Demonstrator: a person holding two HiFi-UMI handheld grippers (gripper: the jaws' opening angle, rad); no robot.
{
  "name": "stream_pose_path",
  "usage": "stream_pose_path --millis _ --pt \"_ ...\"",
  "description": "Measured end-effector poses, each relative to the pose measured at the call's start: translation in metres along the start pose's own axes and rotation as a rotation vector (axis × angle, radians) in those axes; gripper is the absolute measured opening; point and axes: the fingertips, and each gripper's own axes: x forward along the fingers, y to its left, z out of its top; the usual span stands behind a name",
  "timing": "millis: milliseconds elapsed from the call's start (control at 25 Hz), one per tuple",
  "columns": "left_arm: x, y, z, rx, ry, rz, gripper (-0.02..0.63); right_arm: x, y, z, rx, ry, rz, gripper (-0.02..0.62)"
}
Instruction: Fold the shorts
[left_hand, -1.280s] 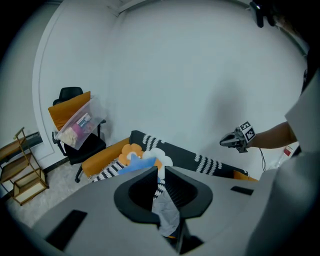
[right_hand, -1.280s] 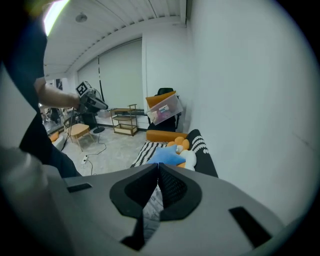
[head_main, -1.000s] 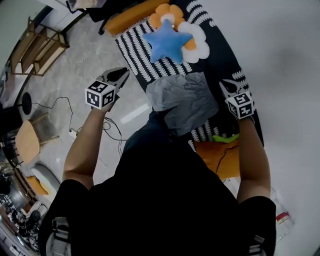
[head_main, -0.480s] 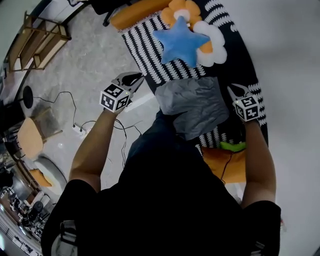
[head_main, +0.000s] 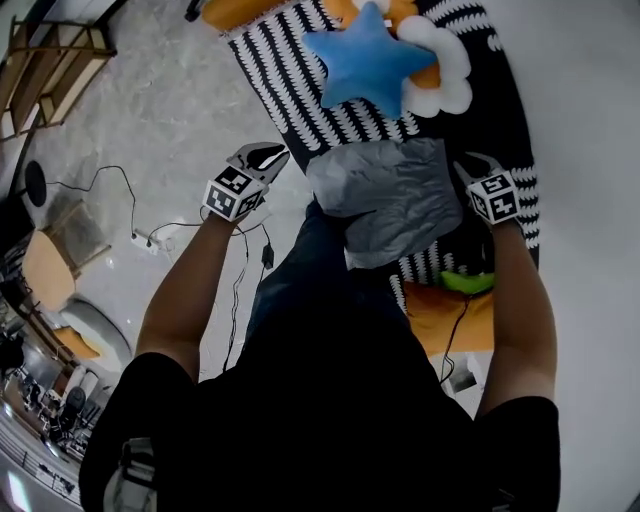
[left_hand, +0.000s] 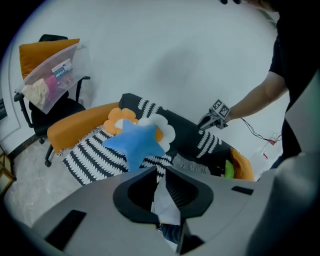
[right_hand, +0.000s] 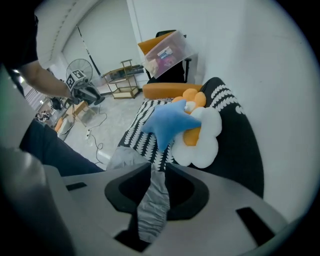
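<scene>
Shorts (head_main: 385, 200): judged at laying-out step. Left tongs (head_main: 270, 155) pinch an edge; right tongs (head_main: 470, 163) just opening, cloth between. Next: spread flat.

White wall (head_main: 590, 150), pale grey floor (head_main: 150, 120) with loose cables (head_main: 128, 195), wooden shelf (head_main: 50, 60), black chair (left_hand: 50, 111).

Black short-sleeved shirt (head_main: 330, 400) (dark-blue trousers (head_main: 292, 285))

Two tools (head_main: 272, 152) (head_main: 472, 160), one pair of grey shorts (head_main: 390, 200), one blue star cushion (head_main: 368, 60), two flower cushions (right_hand: 191, 97) (right_hand: 205, 145).
</scene>
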Motion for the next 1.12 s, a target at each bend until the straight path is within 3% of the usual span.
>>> stream_pose_path --millis 280,480,720,1120 --pt "0.047 -0.001 -0.073 0.074 0.096 -0.026 0.102 0.061 0.013 -0.035 -0.139 0.115 0.049 0.1" --pt "0.083 0.007 -0.118 0.16 0.16 -0.008 0.143 0.109 0.013 -0.064 -0.13 0.135 0.071 0.112" --pt "0.127 0.017 -0.151 0.202 0.186 0.001 0.178 0.15 -0.004 -0.083 -0.244 0.17 0.036 0.122" --pt "0.18 0.018 -0.199 0.297 0.259 -0.035 0.206 0.205 -0.025 -0.104 -0.409 0.27 0.069 0.14"
